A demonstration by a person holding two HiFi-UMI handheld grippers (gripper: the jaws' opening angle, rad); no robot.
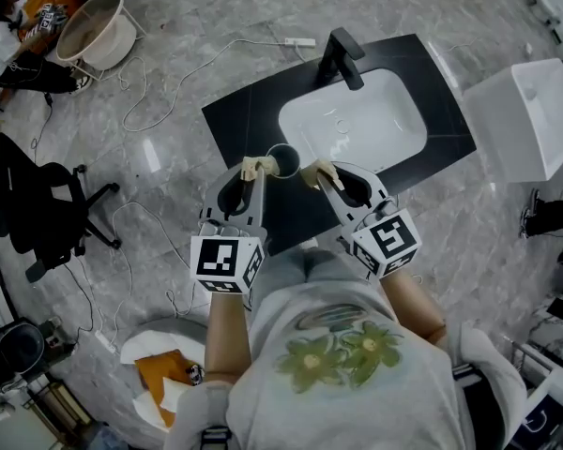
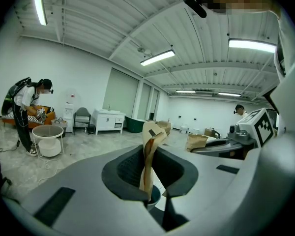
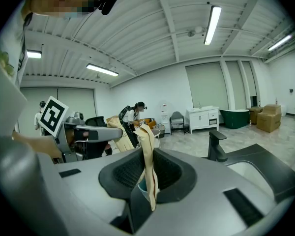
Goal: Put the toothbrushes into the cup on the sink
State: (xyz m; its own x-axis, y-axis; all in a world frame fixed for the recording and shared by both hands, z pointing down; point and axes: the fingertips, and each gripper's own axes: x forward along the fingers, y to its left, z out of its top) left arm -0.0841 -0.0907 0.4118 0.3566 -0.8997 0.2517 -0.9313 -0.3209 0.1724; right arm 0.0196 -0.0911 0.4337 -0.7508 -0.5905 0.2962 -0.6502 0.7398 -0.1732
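Observation:
A round cup stands on the black counter, at the front left corner of the white basin. My left gripper is just left of the cup and shut on a toothbrush in a tan paper wrapper. In the left gripper view that toothbrush stands upright between the jaws, with the cup below it. My right gripper, just right of the cup, is shut on a second tan-wrapped toothbrush. That one also stands upright, in front of the cup.
A black faucet stands behind the basin. A white square basin sits to the right. On the left are a black office chair and loose cables on the floor. A white tub and a person are at the far left.

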